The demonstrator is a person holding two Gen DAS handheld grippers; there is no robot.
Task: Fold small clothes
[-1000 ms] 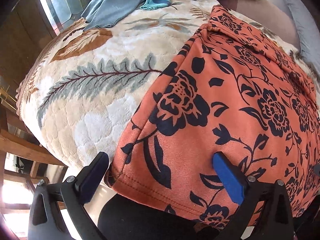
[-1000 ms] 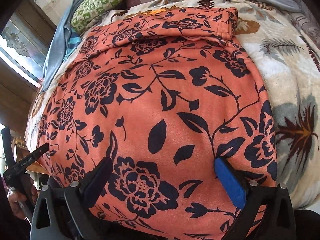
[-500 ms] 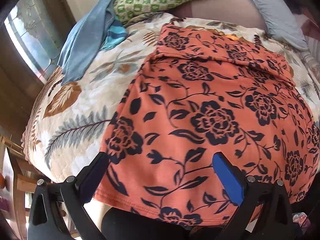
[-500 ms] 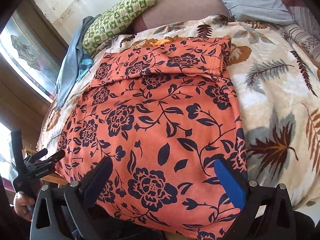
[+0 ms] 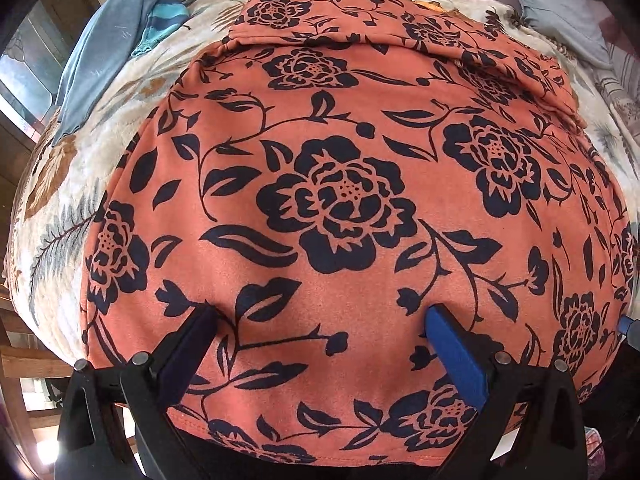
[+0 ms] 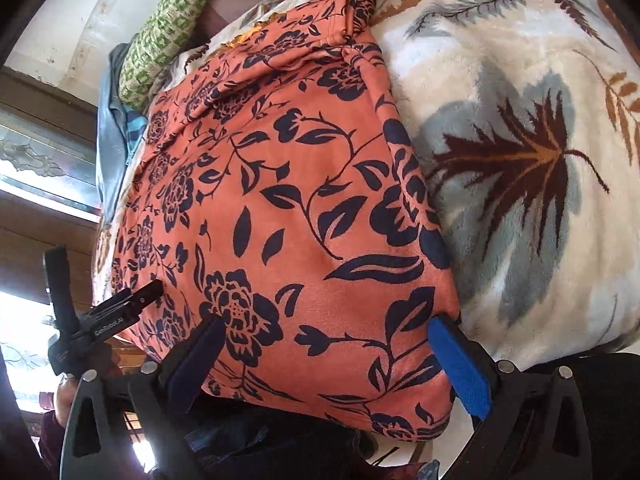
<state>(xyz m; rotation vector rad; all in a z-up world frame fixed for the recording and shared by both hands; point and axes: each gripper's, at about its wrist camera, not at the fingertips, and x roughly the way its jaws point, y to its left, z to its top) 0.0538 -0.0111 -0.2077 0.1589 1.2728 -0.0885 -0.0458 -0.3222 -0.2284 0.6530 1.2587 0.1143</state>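
Garment: orange floral garment (image 5: 344, 200) w/ dark navy flowers, lying spread on the leaf-print blanket (image 6: 520, 152) over the bed; far end is sitting folded back on itself, near hem is hanging toward both cams.
Containers: none showing in either view.
Garment vs left tongs: left gripper (image 5: 320, 320) is hovering over the near hem; both fingers are sitting wide apart w/ cloth running flat beneath/between them. Released, gripping nothing. The dark fingertip (image 5: 202, 314) seems to be touching the fabric, but contact is hard to tell.
Garment vs right tongs: right gripper (image 6: 326, 326) is sitting at the garment's near right corner, jaws spread, released; blue pad (image 6: 460, 360) is lying just beside the garment's right edge, dark pad is over the cloth.
Pose: both grippers are pointing fwd along the garment, tilted down at it. In the right wrist view the left gripper is showing at the lower left edge, w/ the person's hand (image 6: 64, 396) wrapping its handle.
Around: blue cloth (image 5: 100, 40) and green checked pillow (image 6: 168, 28) are lying at the far side.
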